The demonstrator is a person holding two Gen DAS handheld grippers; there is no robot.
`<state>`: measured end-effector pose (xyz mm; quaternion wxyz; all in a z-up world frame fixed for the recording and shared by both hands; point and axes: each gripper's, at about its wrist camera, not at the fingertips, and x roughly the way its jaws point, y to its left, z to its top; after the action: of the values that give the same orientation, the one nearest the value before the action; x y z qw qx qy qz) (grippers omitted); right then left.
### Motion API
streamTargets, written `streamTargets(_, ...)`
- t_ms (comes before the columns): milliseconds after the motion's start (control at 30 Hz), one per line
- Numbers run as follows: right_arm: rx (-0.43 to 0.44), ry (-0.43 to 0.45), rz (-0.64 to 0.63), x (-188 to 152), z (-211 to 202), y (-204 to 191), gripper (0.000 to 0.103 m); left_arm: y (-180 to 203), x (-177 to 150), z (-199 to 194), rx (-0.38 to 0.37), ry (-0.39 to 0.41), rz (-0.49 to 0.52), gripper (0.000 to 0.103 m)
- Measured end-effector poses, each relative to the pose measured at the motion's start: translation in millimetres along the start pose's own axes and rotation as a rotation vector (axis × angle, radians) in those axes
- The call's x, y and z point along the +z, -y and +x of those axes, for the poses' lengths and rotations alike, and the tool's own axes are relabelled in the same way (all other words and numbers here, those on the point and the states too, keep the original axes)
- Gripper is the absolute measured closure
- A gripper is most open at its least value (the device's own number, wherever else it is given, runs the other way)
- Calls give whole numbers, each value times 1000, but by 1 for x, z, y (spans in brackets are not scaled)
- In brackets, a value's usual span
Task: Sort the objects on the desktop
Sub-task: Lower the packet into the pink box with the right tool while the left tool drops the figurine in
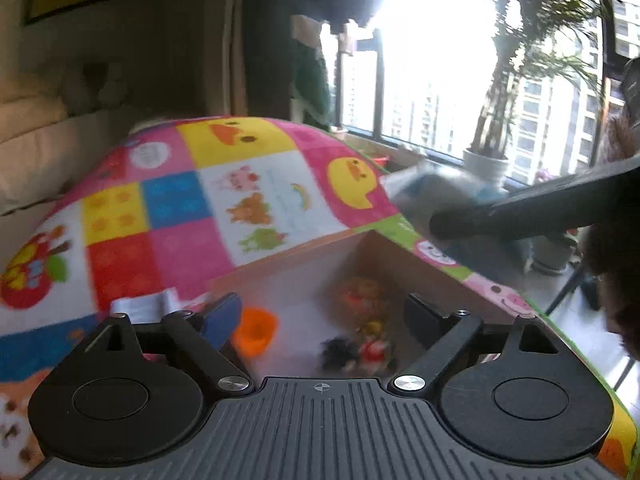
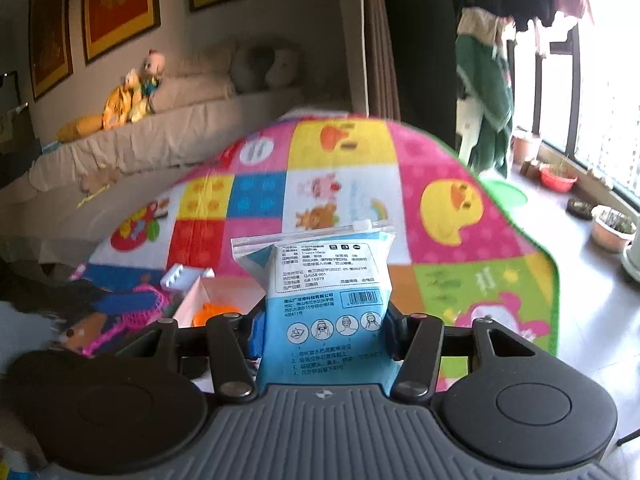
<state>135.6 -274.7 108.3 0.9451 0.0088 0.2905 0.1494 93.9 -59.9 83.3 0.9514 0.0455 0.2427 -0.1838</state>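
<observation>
- Two grippers in play; both views look down across a patchwork play mat (image 2: 352,184) with a cardboard box (image 1: 404,252) sitting on it.
- Left gripper (image 1: 320,316): jaws spread wide, nothing between them. It hangs over the open box.
- Box already holds several items: an orange cup-like toy (image 1: 254,330), a blurred orange piece (image 1: 360,292) and a small red-and-black figure (image 1: 360,352). Judgement: part of the sorting is done.
- Right gripper (image 2: 320,332): jaws pinching a blue-and-white zip pouch (image 2: 320,276) by its lower half, one pad on each side edge.
- Pouch is in the air above the mat, just right of the box in the right wrist view; not yet inside.
- Pouch orientation: long axis runs away from the gripper, along the fingers. Zip-seal end (image 2: 304,236) points forward and up in the picture; printed back panel faces the camera; top edge tilts slightly, right side higher.
- Left on the mat beside the box: a white ridged piece (image 2: 180,276) and a tangle of pink and dark cloth (image 2: 132,312). Exact nature unclear through blur.
- Judgement: task is midway; pouch and these loose items are outstanding.
</observation>
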Motion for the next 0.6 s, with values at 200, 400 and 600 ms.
streamTargets(200, -94, -92, -72, -26, 36, -19, 50, -23, -34, -45, 122, -29, -31, 7)
streamTargets(400, -48, -207, -76, -46, 54, -35, 49, -45, -78, -67, 184, -102, -112, 4)
streamTargets(600, -38, -178, -88, -48, 34, -43, 40, -69, -113, -82, 270, -144, -146, 3)
